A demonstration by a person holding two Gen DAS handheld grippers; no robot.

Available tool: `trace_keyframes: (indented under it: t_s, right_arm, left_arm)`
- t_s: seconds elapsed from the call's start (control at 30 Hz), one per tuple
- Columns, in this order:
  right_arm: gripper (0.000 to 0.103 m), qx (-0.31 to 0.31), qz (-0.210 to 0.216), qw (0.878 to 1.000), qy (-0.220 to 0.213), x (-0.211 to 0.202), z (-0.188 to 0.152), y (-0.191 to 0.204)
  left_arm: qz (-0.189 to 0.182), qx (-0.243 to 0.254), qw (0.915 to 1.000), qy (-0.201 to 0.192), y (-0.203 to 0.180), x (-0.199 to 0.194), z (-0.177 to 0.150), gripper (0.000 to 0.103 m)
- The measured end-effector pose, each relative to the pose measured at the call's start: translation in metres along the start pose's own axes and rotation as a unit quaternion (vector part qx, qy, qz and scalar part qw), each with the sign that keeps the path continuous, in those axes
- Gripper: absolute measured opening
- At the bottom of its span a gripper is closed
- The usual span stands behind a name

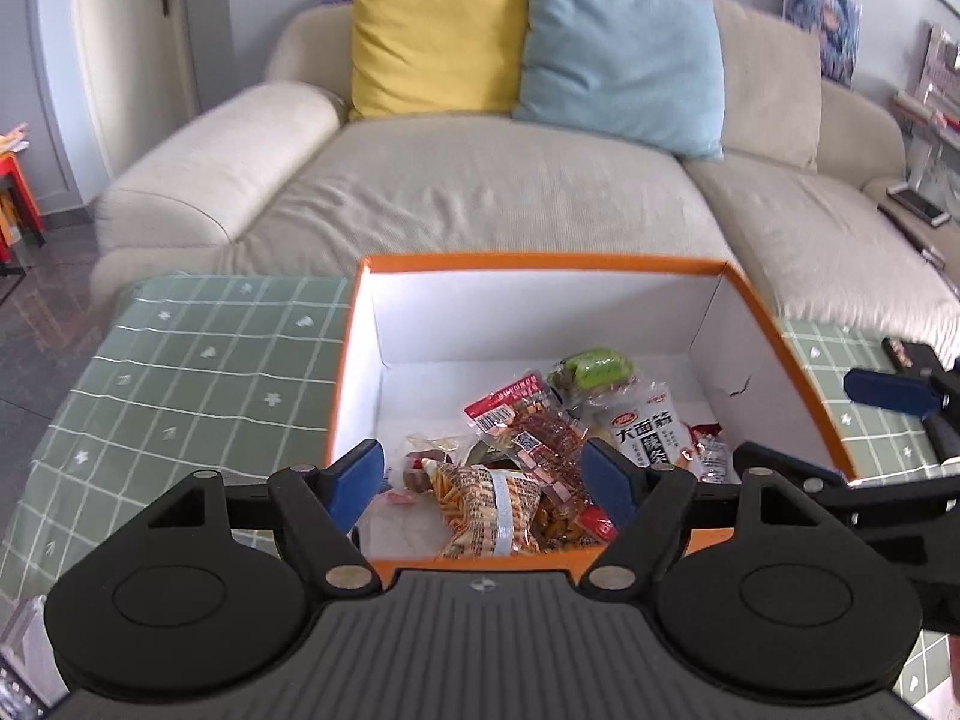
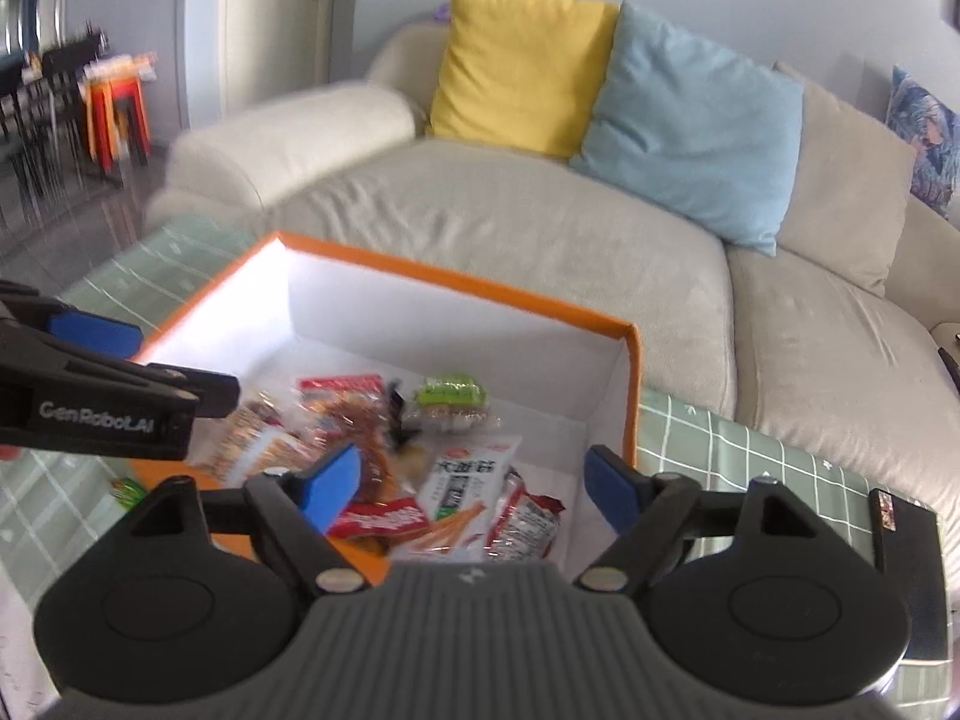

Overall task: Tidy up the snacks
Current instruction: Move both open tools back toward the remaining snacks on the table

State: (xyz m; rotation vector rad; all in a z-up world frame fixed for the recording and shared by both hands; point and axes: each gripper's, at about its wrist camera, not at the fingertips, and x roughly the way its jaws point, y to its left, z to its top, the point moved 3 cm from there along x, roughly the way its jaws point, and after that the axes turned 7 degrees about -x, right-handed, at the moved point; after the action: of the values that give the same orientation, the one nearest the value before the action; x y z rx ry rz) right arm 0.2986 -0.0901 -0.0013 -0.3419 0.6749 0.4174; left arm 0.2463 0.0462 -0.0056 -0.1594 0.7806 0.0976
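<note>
An orange box (image 1: 774, 324) with white inner walls sits on a green checked tablecloth (image 1: 180, 360). Several snack packets lie inside: a striped orange one (image 1: 486, 516), a red clear one (image 1: 528, 426), a green one (image 1: 600, 369) and a white one with black characters (image 1: 645, 429). My left gripper (image 1: 486, 480) hovers open above the box's near edge, nothing between its blue pads. My right gripper (image 2: 474, 489) hangs open over the same box (image 2: 630, 396), above the white packet (image 2: 462, 480) and a red packet (image 2: 384, 519), holding nothing.
A beige sofa (image 1: 480, 192) with a yellow cushion (image 1: 435, 30) and a light blue cushion (image 1: 624, 60) stands right behind the table. A small green wrapper (image 2: 126, 489) lies on the cloth left of the box. A dark flat object (image 2: 906, 534) rests on the table's right side.
</note>
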Motion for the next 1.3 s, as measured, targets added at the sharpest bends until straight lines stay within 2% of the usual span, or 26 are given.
trace_keyframes:
  t_s: [0.27,0.4,0.43,0.47,0.6,0.73,1.03,1.17,1.3]
  right_arm:
    - [0.08,0.017,-0.016,0.998,-0.056,-0.054,-0.038,0.025]
    - [0.081,0.015,-0.032,0.997,-0.068,-0.076,-0.065,0.041]
    - [0.082,0.017,-0.034,0.997,-0.069,-0.08,-0.072,0.044]
    - [0.087,0.021,-0.036,0.997,-0.07,-0.084,-0.079,0.047]
    - [0.089,0.038,-0.043,0.996,-0.067,-0.095,-0.104,0.059]
    - [0.089,0.044,-0.046,0.997,-0.052,-0.101,-0.127,0.067]
    - [0.089,0.074,-0.028,0.997,-0.015,-0.099,-0.162,0.074]
    - [0.089,0.077,-0.022,0.997,-0.01,-0.091,-0.175,0.078]
    - [0.082,0.09,-0.015,0.996,-0.009,-0.079,-0.183,0.08]
  left_arm:
    - [-0.01,-0.018,0.9985,-0.051,0.01,-0.049,-0.037,0.088]
    - [0.005,-0.006,0.9974,-0.071,0.014,-0.063,-0.065,0.088]
    - [0.006,-0.005,0.9973,-0.073,0.015,-0.065,-0.072,0.088]
    - [0.003,-0.002,0.9973,-0.073,0.016,-0.065,-0.08,0.088]
    - [-0.011,0.011,0.9985,-0.052,0.017,-0.061,-0.11,0.088]
    - [-0.01,0.028,0.999,-0.034,0.018,-0.059,-0.136,0.088]
    - [-0.02,0.035,0.9991,0.013,0.025,-0.057,-0.173,0.087]
    - [-0.018,0.043,0.9984,0.032,0.029,-0.048,-0.185,0.08]
    - [-0.025,0.037,0.9981,0.042,0.035,-0.039,-0.192,0.076]
